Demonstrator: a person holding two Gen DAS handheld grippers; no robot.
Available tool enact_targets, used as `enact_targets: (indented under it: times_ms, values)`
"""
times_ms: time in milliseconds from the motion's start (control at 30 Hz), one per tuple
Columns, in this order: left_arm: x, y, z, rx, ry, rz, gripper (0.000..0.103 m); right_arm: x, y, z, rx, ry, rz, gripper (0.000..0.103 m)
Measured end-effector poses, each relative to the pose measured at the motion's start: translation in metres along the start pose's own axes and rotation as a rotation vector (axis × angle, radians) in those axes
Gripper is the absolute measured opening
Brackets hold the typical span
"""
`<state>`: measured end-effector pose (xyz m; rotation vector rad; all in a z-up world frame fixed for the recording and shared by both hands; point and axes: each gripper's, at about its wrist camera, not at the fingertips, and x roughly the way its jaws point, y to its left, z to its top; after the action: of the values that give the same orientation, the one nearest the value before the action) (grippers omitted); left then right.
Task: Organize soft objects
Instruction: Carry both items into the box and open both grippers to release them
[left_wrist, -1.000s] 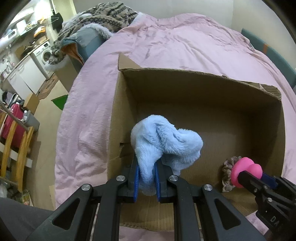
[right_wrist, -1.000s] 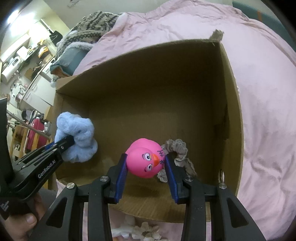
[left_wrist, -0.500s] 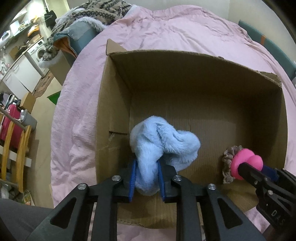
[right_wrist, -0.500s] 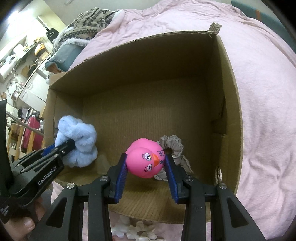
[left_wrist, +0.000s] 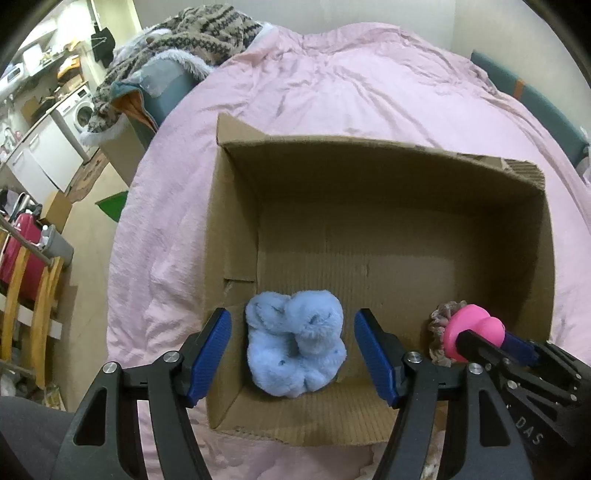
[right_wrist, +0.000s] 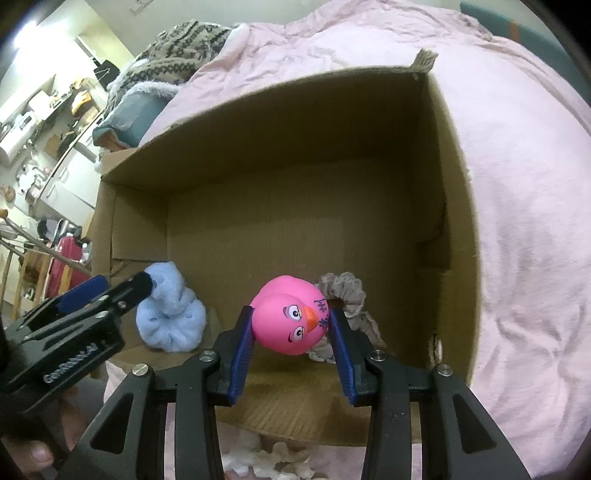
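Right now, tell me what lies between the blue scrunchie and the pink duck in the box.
Only bare cardboard box floor separates the blue scrunchie from the pink duck, seen in the right wrist view.

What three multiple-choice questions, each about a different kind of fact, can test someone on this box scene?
1. Where does the blue scrunchie lie?
A. on the bed cover
B. in the cardboard box
C. on the floor

2. What colour is the rubber duck?
A. yellow
B. green
C. pink

3. How do the jaws of the left gripper stand?
A. open
B. shut on the scrunchie
C. shut on the duck

Answers: 1 B, it rests on the box floor; 2 C, its body is pink; 3 A, both pads stand clear of the scrunchie, having just opened.
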<state>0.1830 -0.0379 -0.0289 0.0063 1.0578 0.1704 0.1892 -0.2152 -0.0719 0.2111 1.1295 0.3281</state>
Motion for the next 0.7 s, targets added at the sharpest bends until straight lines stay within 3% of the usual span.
enact_targets:
  times_ms: [133,267,467,700]
  values:
    - [-0.013,-0.002,-0.001,0.014,-0.023,-0.016,0.066,-0.006,-0.002,-0.002,0.01,-0.021,0.042,0.044]
    - [-0.025,0.003,-0.004,0.01,-0.048,-0.035,0.066,-0.021,-0.004,-0.004,0.033,-0.065,0.117,0.066]
    - [-0.042,0.016,-0.02,0.01,-0.063,-0.081,0.066,-0.054,-0.018,-0.015,0.112,-0.13,0.186,0.067]
    - [-0.053,0.043,-0.041,-0.035,-0.056,-0.141,0.067,-0.07,-0.02,-0.028,0.113,-0.153,0.115,0.068]
